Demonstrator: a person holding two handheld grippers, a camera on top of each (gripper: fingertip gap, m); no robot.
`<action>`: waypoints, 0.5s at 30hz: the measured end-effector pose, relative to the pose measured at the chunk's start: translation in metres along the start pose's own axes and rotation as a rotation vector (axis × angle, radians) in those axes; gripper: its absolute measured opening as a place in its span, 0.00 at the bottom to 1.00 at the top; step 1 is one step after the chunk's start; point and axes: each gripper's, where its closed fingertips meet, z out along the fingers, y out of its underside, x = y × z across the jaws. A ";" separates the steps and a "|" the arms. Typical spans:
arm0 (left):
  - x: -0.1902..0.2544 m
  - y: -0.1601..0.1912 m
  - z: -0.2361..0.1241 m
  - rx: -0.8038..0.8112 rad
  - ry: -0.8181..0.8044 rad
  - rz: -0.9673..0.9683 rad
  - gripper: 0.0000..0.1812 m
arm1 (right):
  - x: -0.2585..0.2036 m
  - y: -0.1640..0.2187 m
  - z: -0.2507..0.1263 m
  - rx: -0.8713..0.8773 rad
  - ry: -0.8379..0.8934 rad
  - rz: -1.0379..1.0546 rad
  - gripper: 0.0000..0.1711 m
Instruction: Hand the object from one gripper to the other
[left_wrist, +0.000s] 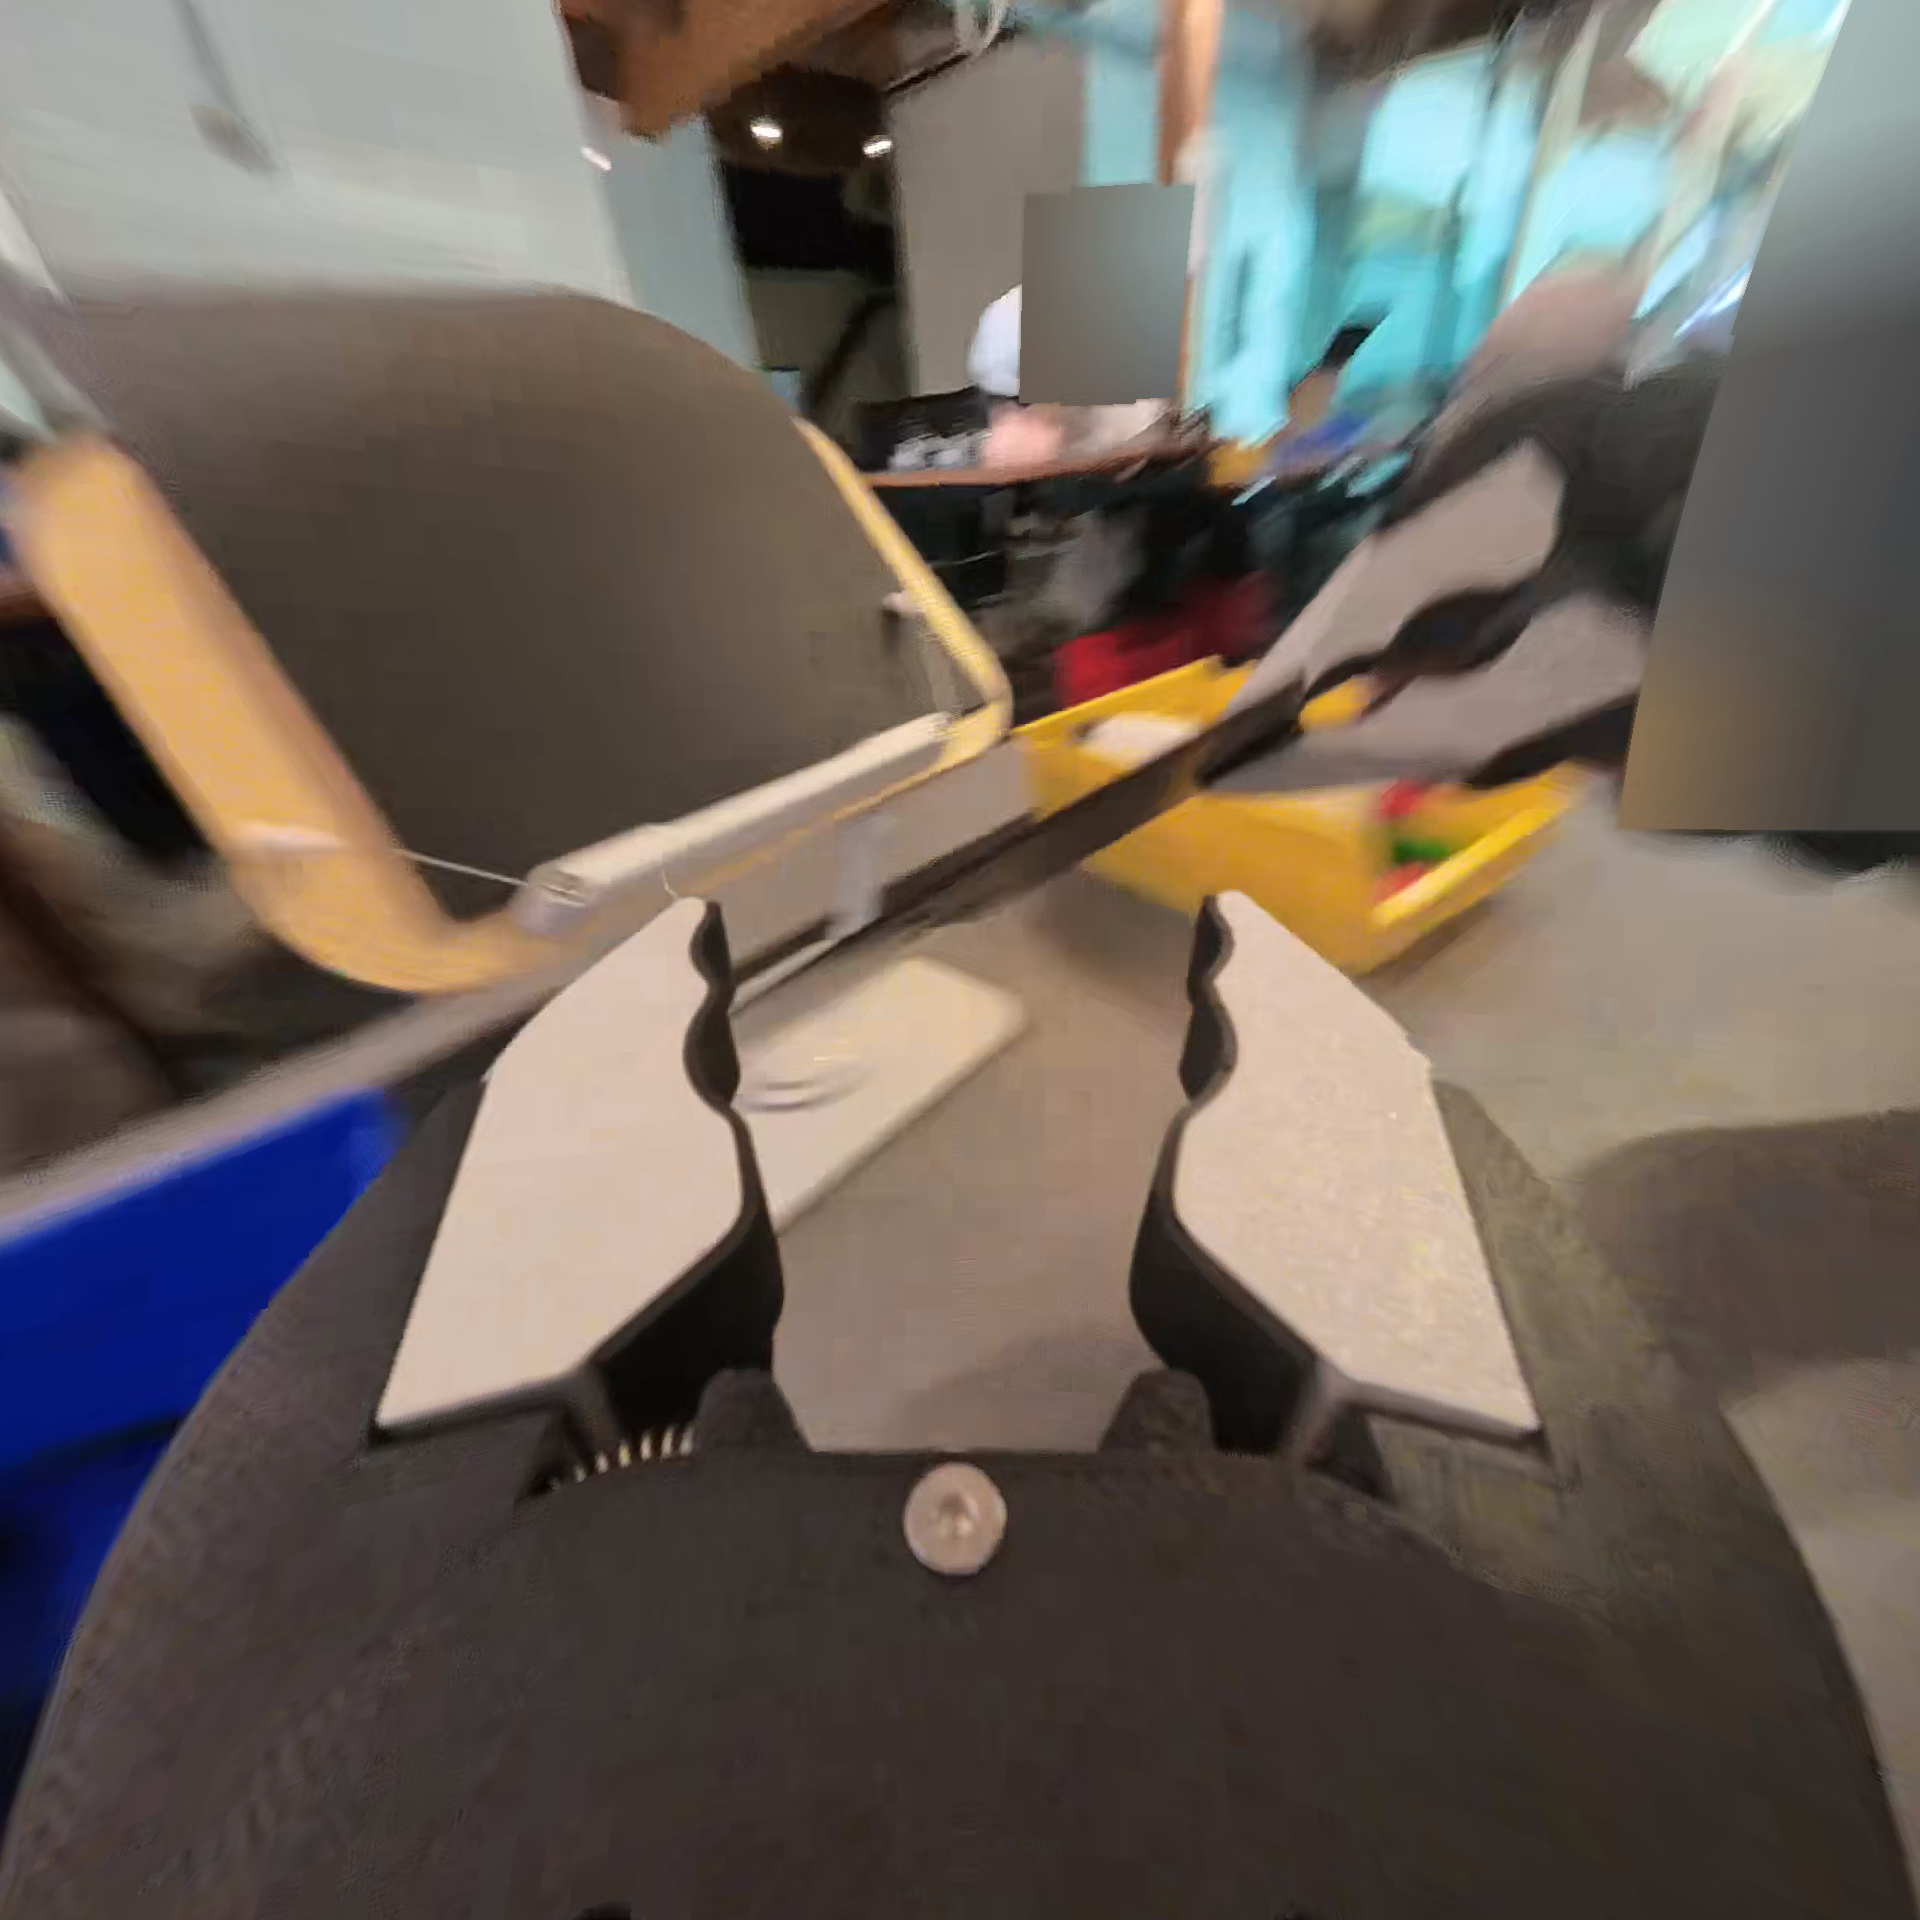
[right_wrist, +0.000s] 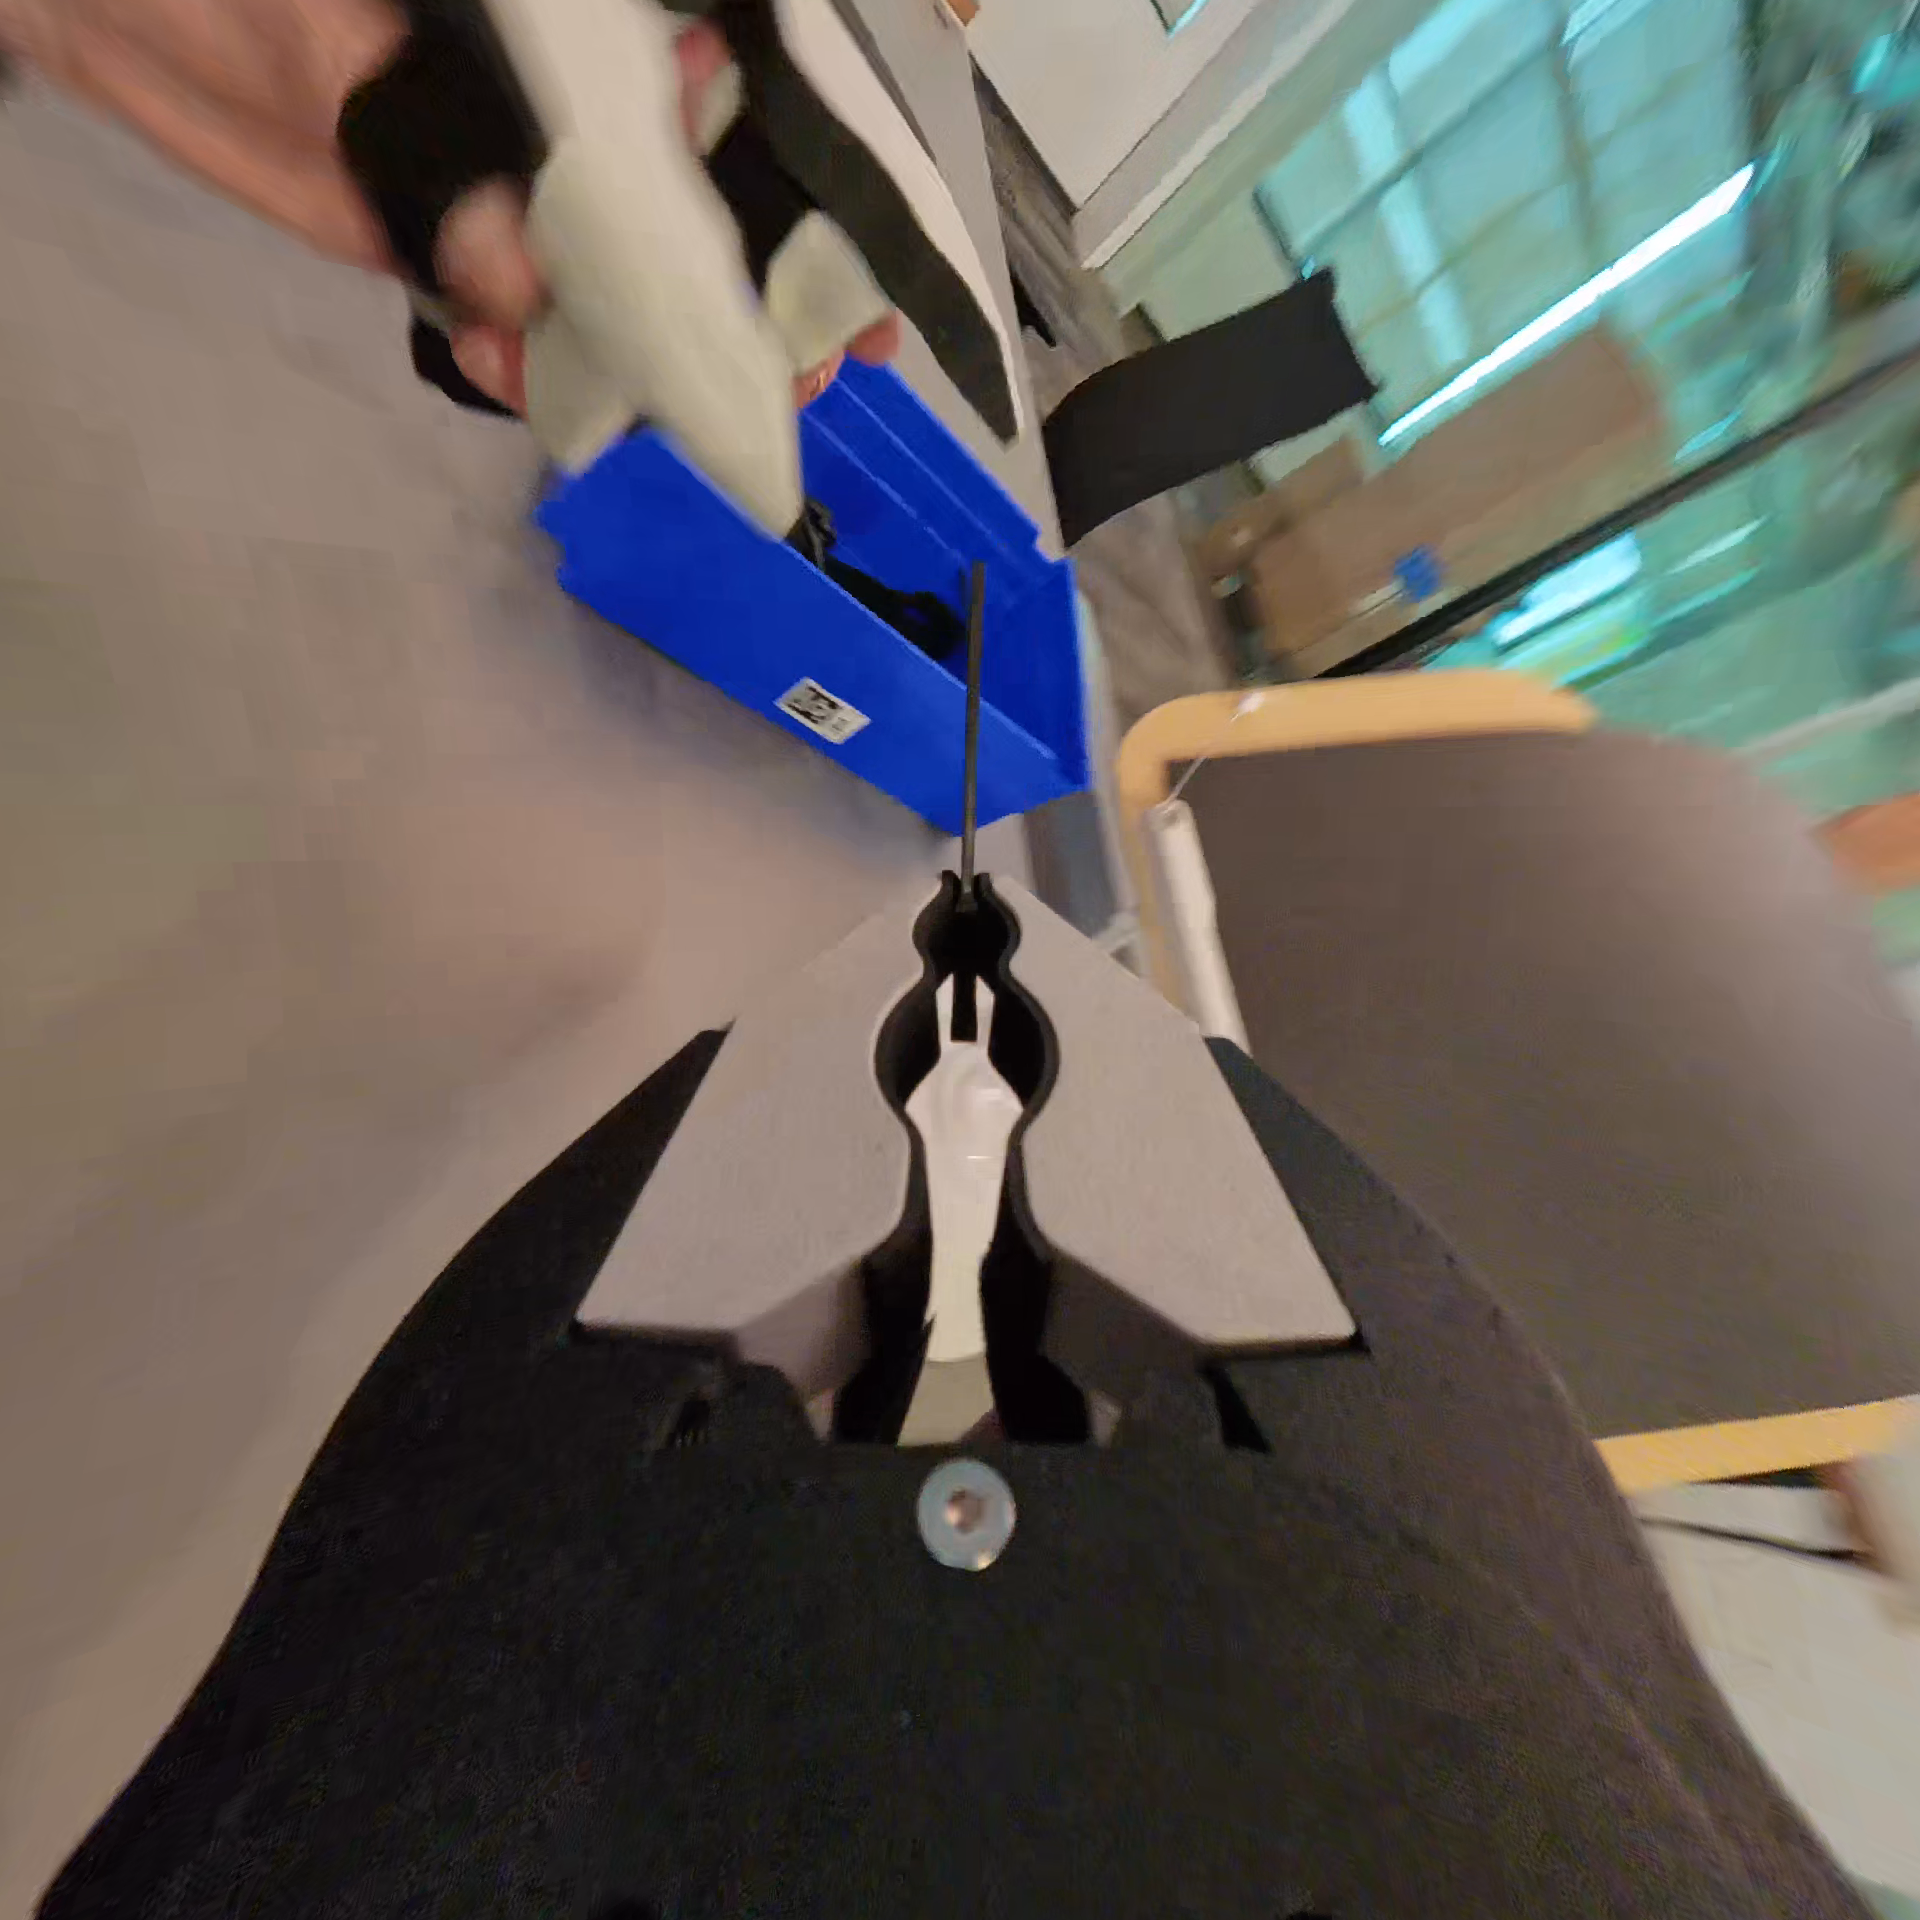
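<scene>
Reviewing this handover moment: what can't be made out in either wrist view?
- Right wrist view: the thin black strip runs down between the shut right gripper fingers, so its lower end is hidden.
- Right wrist view: the left gripper is motion-blurred.
- Right wrist view: dark items inside the blue bin are too blurred to identify.
- Left wrist view: yellow bin contents are blurred.

The left gripper (left_wrist: 956, 997) stands wide open, nothing between its fingers. The right gripper (right_wrist: 966, 894) is pinched closed at the tips (blurred in the left view).
</scene>
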 end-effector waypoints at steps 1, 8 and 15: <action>-0.002 0.002 0.001 -0.021 -0.092 0.182 0.48 | 0.000 0.002 0.001 0.009 -0.032 0.123 0.00; -0.001 0.036 0.031 -0.237 -0.322 0.928 0.62 | -0.011 0.002 0.008 0.144 -0.300 0.888 0.00; -0.009 0.082 0.050 -0.457 -0.299 1.013 0.59 | -0.018 0.002 0.010 0.196 -0.299 1.017 0.00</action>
